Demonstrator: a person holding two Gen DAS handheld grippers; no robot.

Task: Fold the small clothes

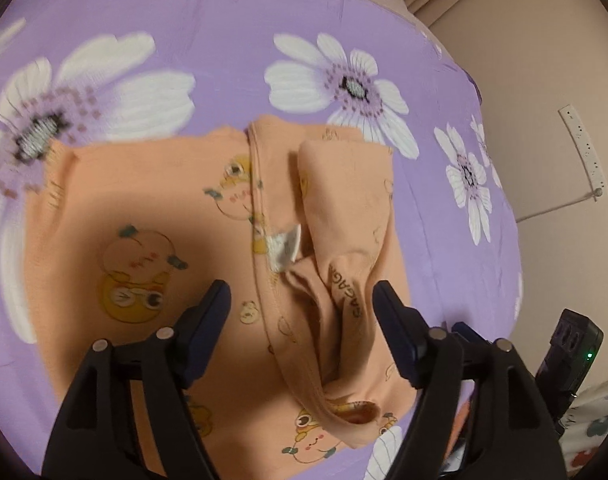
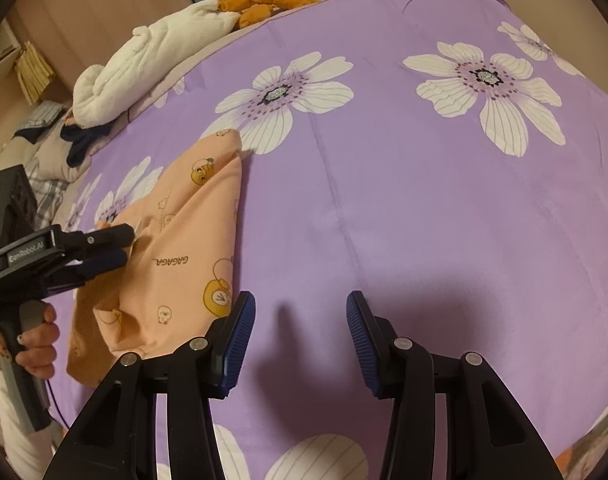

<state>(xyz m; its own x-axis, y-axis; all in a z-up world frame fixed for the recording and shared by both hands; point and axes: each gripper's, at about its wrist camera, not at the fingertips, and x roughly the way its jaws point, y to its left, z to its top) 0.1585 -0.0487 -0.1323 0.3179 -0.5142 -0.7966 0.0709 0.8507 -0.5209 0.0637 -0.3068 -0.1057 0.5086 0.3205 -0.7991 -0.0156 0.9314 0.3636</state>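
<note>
A small peach garment (image 1: 164, 208) with cartoon prints lies on a purple flowered bedsheet (image 1: 232, 48). Its right part is folded over into a ridge, with a white label (image 1: 284, 246) showing. My left gripper (image 1: 300, 300) is open just above the garment, its jaws either side of the folded ridge. In the right wrist view the same garment (image 2: 184, 256) lies at the left, with the left gripper (image 2: 124, 246) at its edge. My right gripper (image 2: 300, 312) is open and empty over bare sheet (image 2: 424, 208), to the right of the garment.
A white bundled cloth (image 2: 144, 64) and an orange plush toy (image 2: 260, 4) lie at the far edge of the bed. Plaid and dark clothes (image 2: 52, 160) lie at the left. A white power strip (image 1: 584, 152) is on the wall at the right.
</note>
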